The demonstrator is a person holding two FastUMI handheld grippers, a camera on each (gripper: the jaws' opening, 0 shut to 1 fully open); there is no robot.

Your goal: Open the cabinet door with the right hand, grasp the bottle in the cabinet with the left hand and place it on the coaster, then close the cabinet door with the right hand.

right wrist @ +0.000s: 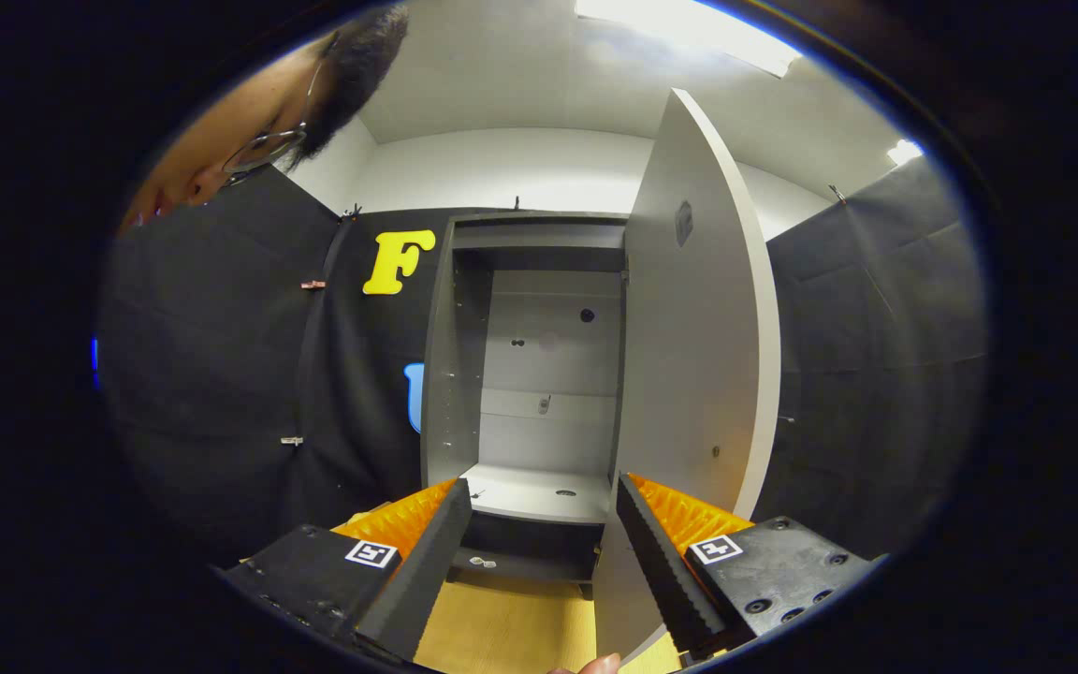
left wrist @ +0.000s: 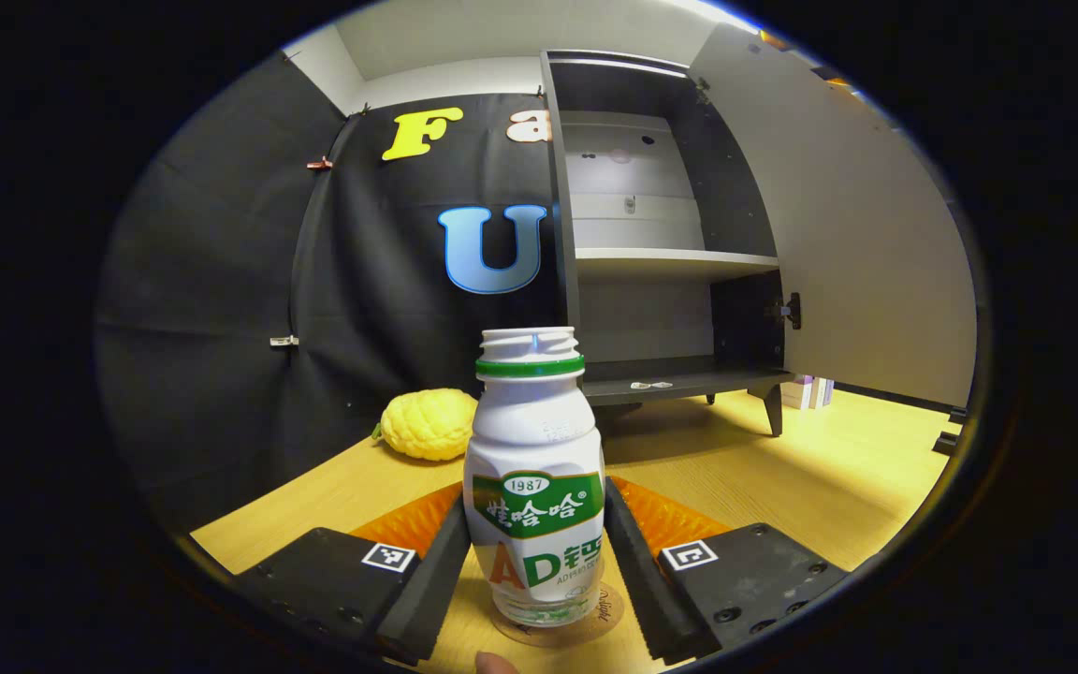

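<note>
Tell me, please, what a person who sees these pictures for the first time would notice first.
First comes the white bottle with its green band, upright on the round coaster between the fingers of the left gripper. Behind it stands the cabinet, its shelves bare and its door swung wide open, just ahead of the right gripper. A bumpy yellow fruit lies on the wooden table, left of the bottle.

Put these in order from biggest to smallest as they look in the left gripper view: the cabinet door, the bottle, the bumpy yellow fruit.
1. The open pale grey cabinet door.
2. The white plastic bottle with a green label, though it sits right by the camera, so it looks bigger than it is.
3. The bumpy yellow fruit.
</note>
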